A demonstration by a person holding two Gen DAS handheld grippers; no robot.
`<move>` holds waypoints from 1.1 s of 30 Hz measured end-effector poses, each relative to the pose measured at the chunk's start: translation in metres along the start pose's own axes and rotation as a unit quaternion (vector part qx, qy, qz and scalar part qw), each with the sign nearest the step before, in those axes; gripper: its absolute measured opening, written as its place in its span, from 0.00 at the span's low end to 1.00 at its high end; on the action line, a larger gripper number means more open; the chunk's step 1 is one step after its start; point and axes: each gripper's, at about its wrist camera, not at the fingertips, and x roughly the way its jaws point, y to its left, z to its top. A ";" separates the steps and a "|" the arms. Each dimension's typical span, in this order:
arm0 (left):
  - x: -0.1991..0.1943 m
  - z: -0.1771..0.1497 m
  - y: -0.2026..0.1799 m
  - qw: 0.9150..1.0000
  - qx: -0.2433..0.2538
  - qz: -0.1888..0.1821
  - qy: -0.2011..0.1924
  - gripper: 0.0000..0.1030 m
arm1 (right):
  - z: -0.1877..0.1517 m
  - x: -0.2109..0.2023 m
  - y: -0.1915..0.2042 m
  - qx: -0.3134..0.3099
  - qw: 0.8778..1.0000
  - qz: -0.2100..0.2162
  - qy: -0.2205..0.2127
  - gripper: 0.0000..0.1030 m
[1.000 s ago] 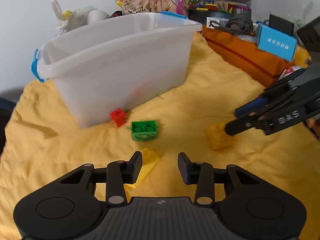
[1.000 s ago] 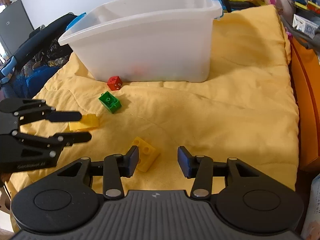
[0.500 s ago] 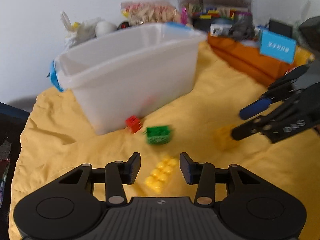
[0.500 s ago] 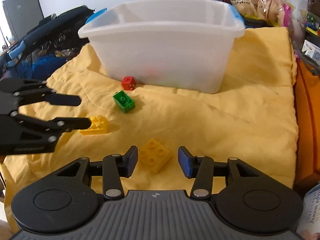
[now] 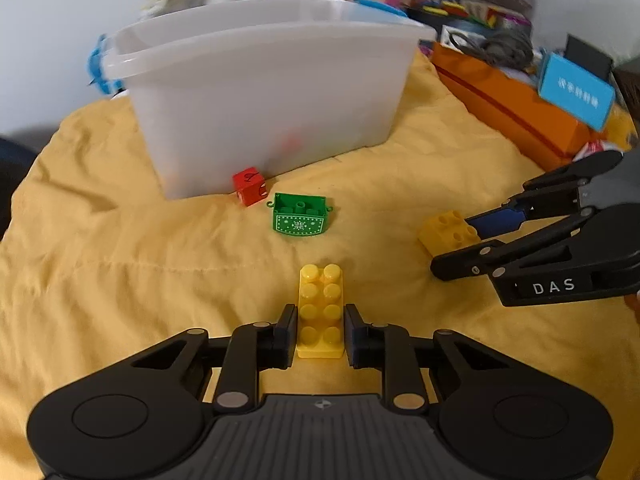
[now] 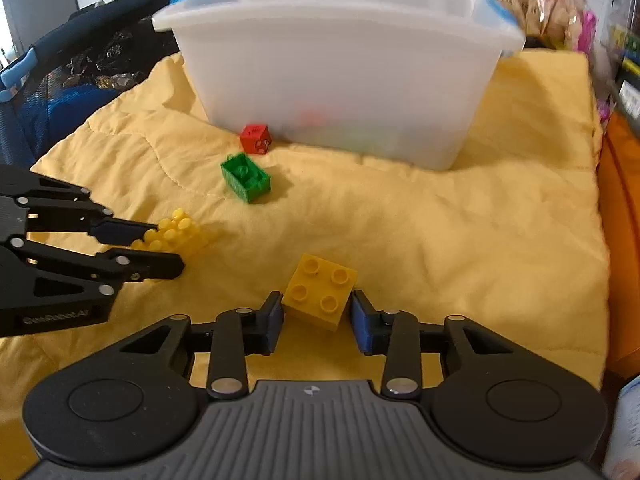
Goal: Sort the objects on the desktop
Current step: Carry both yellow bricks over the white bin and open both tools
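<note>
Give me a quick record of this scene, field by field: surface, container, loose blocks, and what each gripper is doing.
surface: yellow cloth
container: white plastic bin, upright on the cloth
loose blocks: red cube at the bin's base; green block just in front of it
left gripper: jaws closed against the sides of the long yellow brick
right gripper: jaws either side of the square yellow brick, small gaps visible, not yet clamped
bin contents: faint colours through the wall, not identifiable

A yellow quilt (image 5: 120, 260) carried a white tub (image 5: 264, 100), red cube (image 5: 249, 191) and green box (image 5: 300, 220) ahead of the left gripper (image 5: 320, 332), plus two yellow bricks.
</note>
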 end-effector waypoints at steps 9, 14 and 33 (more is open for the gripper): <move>-0.088 0.087 0.015 0.988 -0.019 0.028 -0.150 0.26 | 0.075 -0.067 -0.015 -0.025 0.990 -0.029 -0.133 0.38; -0.096 0.139 0.030 0.981 0.002 0.069 -0.183 0.26 | 0.127 -0.086 -0.025 0.016 0.978 -0.041 -0.203 0.38; -0.034 0.144 0.056 0.986 -0.078 0.079 -0.128 0.48 | 0.131 -0.034 -0.041 0.049 0.986 -0.048 -0.153 0.45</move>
